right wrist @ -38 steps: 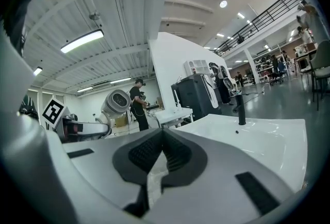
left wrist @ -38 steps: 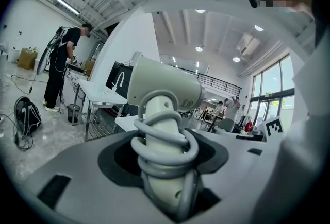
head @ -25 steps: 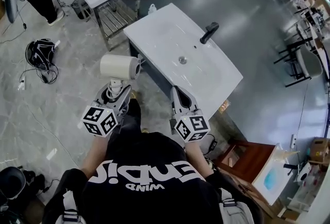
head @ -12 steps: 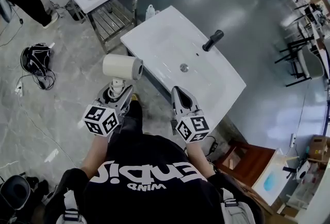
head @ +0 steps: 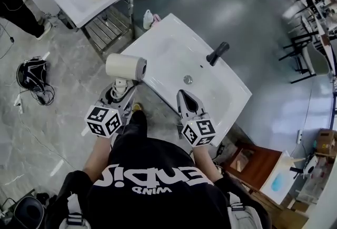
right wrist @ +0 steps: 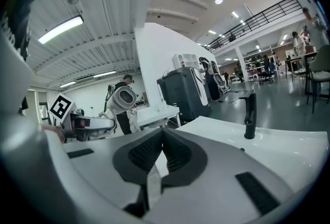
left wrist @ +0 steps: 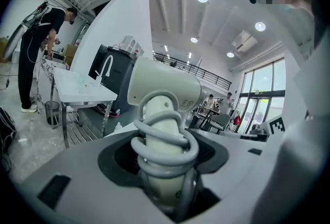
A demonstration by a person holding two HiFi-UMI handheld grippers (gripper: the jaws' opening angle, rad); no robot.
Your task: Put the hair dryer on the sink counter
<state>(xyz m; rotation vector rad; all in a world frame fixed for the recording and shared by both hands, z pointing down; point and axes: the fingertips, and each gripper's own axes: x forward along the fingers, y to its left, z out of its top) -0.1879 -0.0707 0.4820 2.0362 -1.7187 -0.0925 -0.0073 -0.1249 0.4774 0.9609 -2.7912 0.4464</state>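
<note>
Hair dryer [head: 125, 67]: white, upright, barrel on top, carried in the air at the near left edge of the sink table [head: 168, 49], not yet on it. Left claw [head: 119, 91] clamps its handle, over the cord [left wrist: 165, 145] coiled round it. Judged: hard smooth plastic, light but top-heavy; the springy coils may let it twist, so the handle low under the barrel is the sound hold. Right claw [head: 185, 97]: closed, empty, over the table's near edge, short of the faucet [head: 217, 53].

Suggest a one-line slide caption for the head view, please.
Left gripper holds the hair dryer near the sink counter; right gripper shut, empty.
</note>
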